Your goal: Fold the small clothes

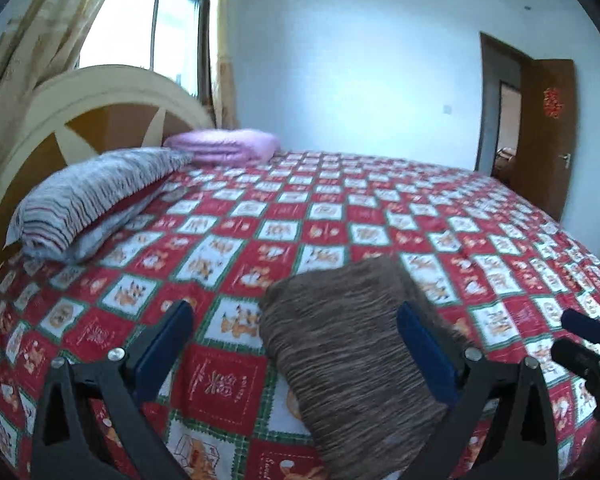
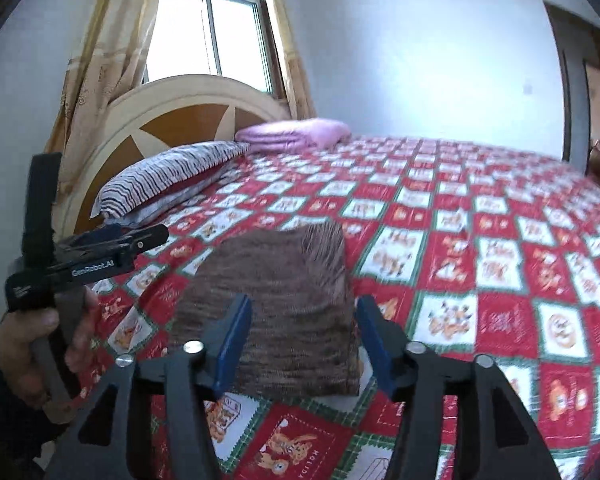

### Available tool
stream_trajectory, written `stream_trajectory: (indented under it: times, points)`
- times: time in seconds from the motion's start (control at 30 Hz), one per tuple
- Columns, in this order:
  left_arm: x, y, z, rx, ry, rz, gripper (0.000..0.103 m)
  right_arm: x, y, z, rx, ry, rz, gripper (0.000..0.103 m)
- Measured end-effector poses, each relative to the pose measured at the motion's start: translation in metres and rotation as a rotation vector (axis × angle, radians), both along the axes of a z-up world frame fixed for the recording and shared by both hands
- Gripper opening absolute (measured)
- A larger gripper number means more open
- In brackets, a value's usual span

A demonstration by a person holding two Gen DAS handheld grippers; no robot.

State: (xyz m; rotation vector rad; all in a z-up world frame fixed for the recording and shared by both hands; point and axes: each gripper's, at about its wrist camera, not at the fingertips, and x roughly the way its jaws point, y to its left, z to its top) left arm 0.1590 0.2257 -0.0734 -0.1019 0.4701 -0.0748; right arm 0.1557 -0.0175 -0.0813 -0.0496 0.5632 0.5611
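- Left gripper [image 1: 296,322]: its two blue-padded jaws stand wide apart, holding nothing. In its own view the folded brown garment [image 1: 352,360] lies on the bedspread [image 1: 260,216] between the jaws, nearer the right one, which overlaps its edge; whether that pad touches the cloth cannot be told.
- In the right wrist view this gripper appears at the far left, gripped by a hand [image 2: 32,344]. White lettering on its black body reads "GenRobot.AI".
- Folded brown garment [image 2: 276,312]: a compact, streaky brown knit, lying flat directly ahead of the right gripper [image 2: 304,320].
- Right gripper: released, jaws parted, nothing gripped. The near end of the garment sits between the two blue pads with a gap on the right side; contact on the left pad cannot be told.
- Bedspread [image 2: 480,240]: red, white and green checks with cartoon bears. A red square below the right gripper carries the letters "HOLIDA", the rest cut off. Other squares hold writing too blurred to read.
- Beyond the grippers to the left, a striped pillow [image 2: 172,184] leans by a curved headboard [image 2: 204,92]; a folded pink blanket [image 2: 296,132] lies just right of it.
- Far right: a brown door [image 1: 548,136] bearing a red decoration [image 1: 553,102], not legible.
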Motion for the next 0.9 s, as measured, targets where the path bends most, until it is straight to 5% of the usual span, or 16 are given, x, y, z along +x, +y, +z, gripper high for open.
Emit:
stream_trajectory:
  times: [0.9]
  points:
    - [-0.009,-0.019,0.000,0.022,0.006,-0.036,0.103,-0.012,-0.011,0.001,0.038,0.008,0.000,0.059]
